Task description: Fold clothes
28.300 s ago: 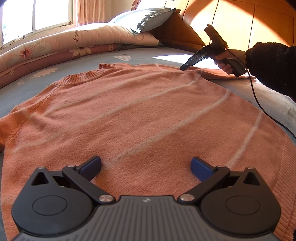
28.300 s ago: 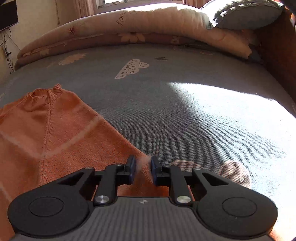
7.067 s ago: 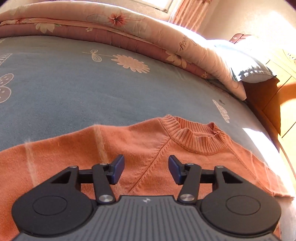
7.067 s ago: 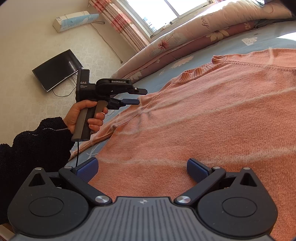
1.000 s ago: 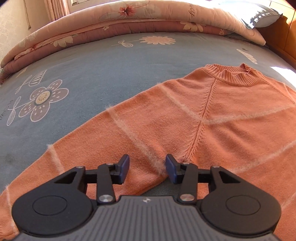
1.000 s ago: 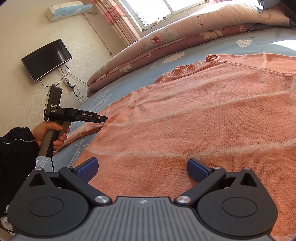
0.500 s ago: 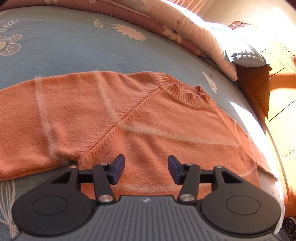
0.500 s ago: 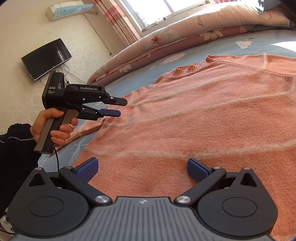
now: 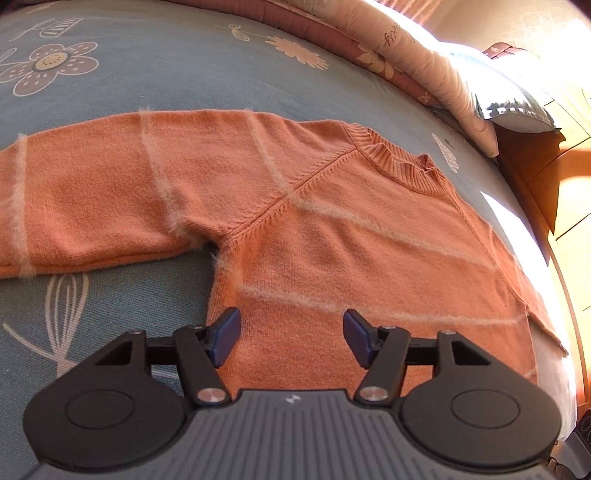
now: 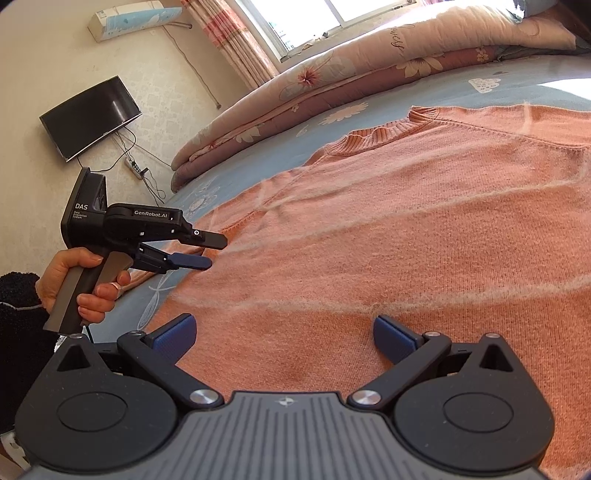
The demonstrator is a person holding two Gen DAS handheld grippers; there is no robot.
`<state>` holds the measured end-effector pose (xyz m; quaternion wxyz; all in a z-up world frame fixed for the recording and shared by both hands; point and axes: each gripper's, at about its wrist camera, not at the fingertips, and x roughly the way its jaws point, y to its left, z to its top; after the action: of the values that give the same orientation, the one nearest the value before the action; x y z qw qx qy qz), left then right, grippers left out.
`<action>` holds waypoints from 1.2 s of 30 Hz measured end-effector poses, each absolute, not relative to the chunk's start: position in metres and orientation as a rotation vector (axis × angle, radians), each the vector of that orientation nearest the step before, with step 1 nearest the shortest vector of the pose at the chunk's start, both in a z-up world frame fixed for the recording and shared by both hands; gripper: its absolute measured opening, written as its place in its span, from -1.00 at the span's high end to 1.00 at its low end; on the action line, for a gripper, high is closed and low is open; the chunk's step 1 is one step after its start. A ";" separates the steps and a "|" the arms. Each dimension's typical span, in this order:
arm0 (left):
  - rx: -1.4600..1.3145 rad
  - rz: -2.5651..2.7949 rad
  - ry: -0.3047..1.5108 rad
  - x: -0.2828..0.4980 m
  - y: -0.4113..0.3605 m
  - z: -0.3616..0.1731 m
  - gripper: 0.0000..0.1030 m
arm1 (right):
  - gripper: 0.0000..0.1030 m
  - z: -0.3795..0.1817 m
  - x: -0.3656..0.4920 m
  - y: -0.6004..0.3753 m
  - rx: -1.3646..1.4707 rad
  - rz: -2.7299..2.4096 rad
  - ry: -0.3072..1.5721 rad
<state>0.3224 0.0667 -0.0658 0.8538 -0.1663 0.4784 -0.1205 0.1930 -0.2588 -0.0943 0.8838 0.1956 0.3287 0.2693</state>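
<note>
Under both claws, the left claw [image 9: 291, 341] and right claw [image 10: 284, 338] gaping empty, lies the flat orange sweater [image 9: 332, 236].

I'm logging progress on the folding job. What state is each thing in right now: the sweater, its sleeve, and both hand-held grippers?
Sweater: spread flat on the bed, not yet folded.
Sleeve: stretched straight out sideways, flat.
Left hand-held gripper: open, empty, fingertips over the sweater's side edge.
Right hand-held gripper: wide open, empty, over the sweater body.

A television [image 10: 90, 117] is mounted on the pale wall [image 10: 33, 70] at upper left; a sunlit window [image 10: 332, 18] is seen above.
</note>
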 end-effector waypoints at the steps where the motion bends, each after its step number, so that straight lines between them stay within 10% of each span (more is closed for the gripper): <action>1: -0.347 -0.247 1.007 0.315 0.067 -0.063 -0.20 | -1.00 -0.094 0.193 -0.259 0.408 0.560 0.687; 14: -0.170 -0.134 0.833 0.250 0.051 -0.038 -0.48 | -1.00 -0.091 0.202 -0.253 0.389 0.546 0.731; 36: -1.016 0.270 0.661 0.227 0.323 -0.085 -0.62 | -1.00 -0.036 0.213 -0.156 0.140 0.367 0.821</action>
<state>0.2273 0.3231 -0.0855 0.8134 -0.4758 0.3098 0.1267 0.2132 -0.1558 -0.0364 0.8983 0.0676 0.3963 0.1770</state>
